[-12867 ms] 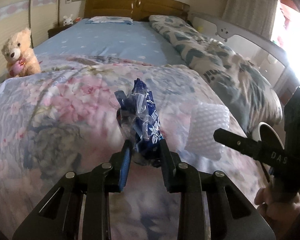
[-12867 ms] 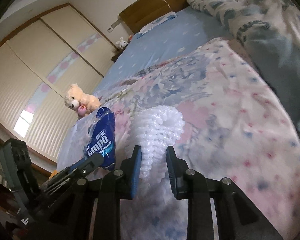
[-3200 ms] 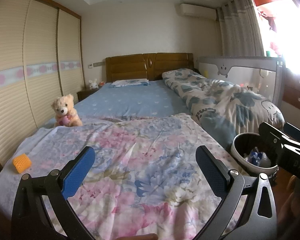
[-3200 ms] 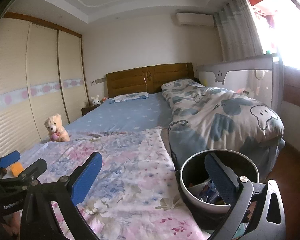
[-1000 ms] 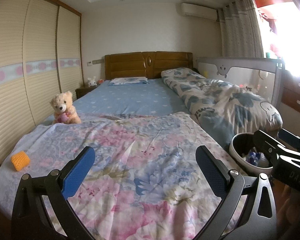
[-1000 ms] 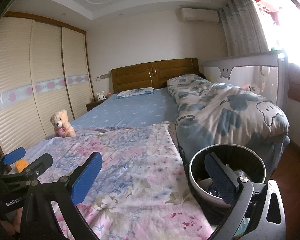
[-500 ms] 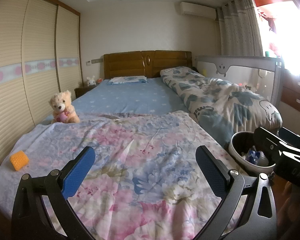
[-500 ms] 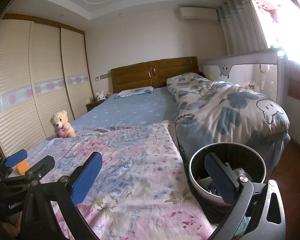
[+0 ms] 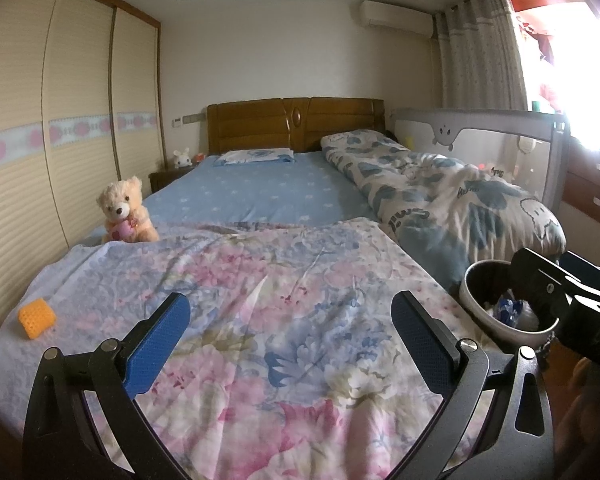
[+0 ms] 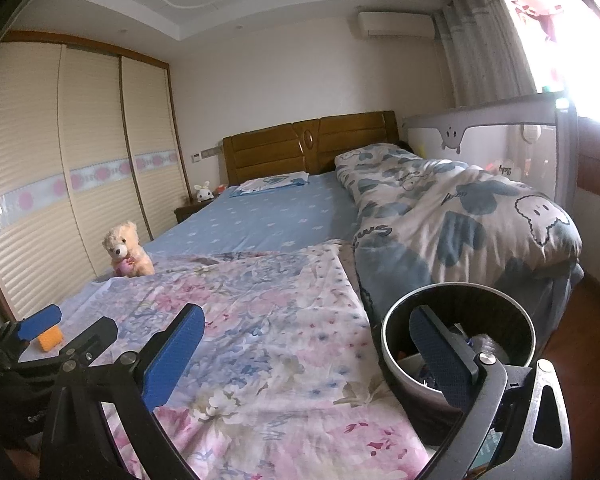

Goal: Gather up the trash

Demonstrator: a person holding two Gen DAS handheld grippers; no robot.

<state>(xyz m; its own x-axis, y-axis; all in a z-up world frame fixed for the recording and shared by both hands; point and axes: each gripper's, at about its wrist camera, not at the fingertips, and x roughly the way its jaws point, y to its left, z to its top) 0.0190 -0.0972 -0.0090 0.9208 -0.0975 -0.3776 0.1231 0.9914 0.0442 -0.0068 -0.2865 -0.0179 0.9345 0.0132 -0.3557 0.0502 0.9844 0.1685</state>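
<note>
Left wrist view: left gripper (image 9: 290, 334) level over the floral quilt (image 9: 260, 300), jaws wide apart, nothing between them. Right gripper (image 10: 306, 344) likewise spread and empty, its right finger in front of the trash bin (image 10: 396, 354) mouth. Bin stands upright at the bed's near right corner; inside, a blue wrapper (image 9: 507, 310) and white crumpled material, orientation unclear. Orange foam piece (image 9: 37, 317) lies on the quilt's near left edge, well apart from the bin. Teddy bear (image 9: 125, 212) sits far left.
</note>
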